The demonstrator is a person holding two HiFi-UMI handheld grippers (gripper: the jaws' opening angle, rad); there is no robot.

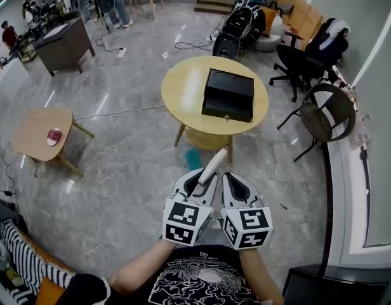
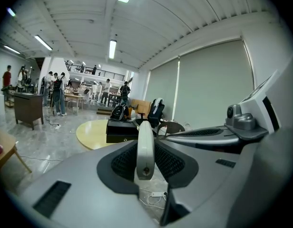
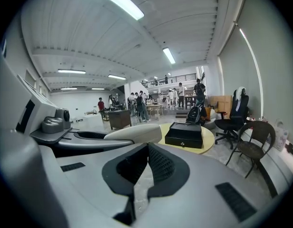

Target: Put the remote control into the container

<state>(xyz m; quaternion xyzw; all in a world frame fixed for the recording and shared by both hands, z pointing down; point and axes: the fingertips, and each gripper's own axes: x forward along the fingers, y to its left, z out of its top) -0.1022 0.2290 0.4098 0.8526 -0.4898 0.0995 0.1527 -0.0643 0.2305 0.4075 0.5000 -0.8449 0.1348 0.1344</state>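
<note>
A glossy grey floor (image 1: 119, 157) fills the open room, with a chair (image 1: 322, 110) by the right wall. The round wooden table (image 1: 183, 81) bears the black container (image 1: 228, 94). Well short of it, the left gripper (image 1: 205, 174) clamps the white remote (image 1: 214, 164). The right gripper (image 1: 228, 178) beside it has its jaws together, empty.

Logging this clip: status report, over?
Left gripper shut on remote control; right gripper shut, empty. Container on round table ahead, not reached. Nothing in the way.
</note>
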